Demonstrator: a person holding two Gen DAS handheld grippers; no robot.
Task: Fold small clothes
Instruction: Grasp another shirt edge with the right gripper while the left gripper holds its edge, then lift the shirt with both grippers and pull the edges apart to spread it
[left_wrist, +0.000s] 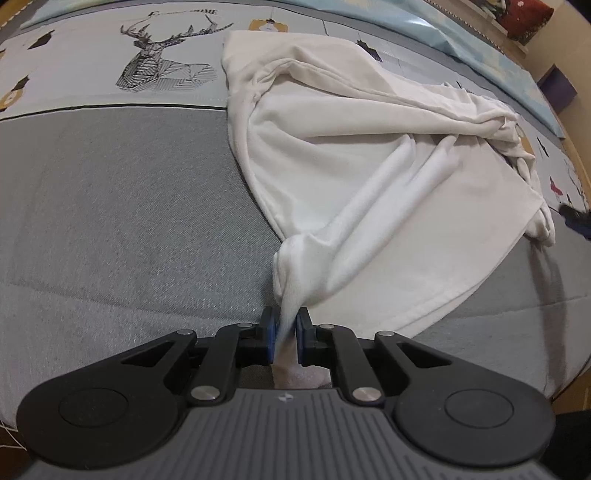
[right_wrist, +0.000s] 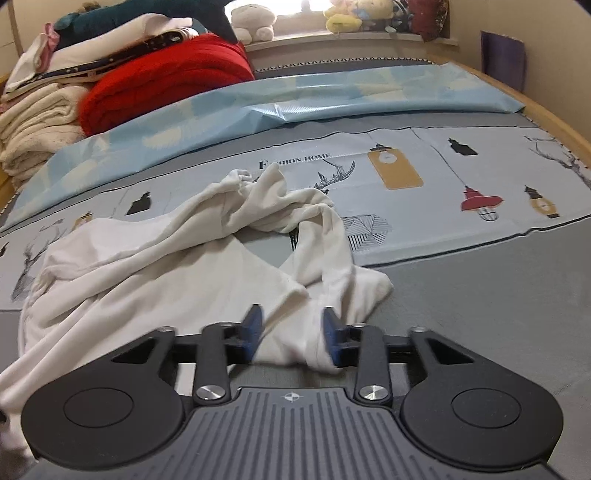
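Pinching a bunched corner of the crumpled white cotton garment (left_wrist: 369, 166), the left gripper (left_wrist: 284, 328) is nearly closed; cloth spreads toward one o'clock over the grey printed bedsheet (left_wrist: 110, 203). The right gripper (right_wrist: 291, 334) stands half-open around another fold.

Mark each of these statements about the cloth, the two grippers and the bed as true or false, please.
1. The left gripper is shut on the crumpled white cotton garment. True.
2. The right gripper is clamped tight on the fabric. False: its jaws stand apart with fabric between them.
3. The garment lies neatly folded. False: it is bunched and wrinkled.
4. A red folded blanket lies on the bed's far side. True.
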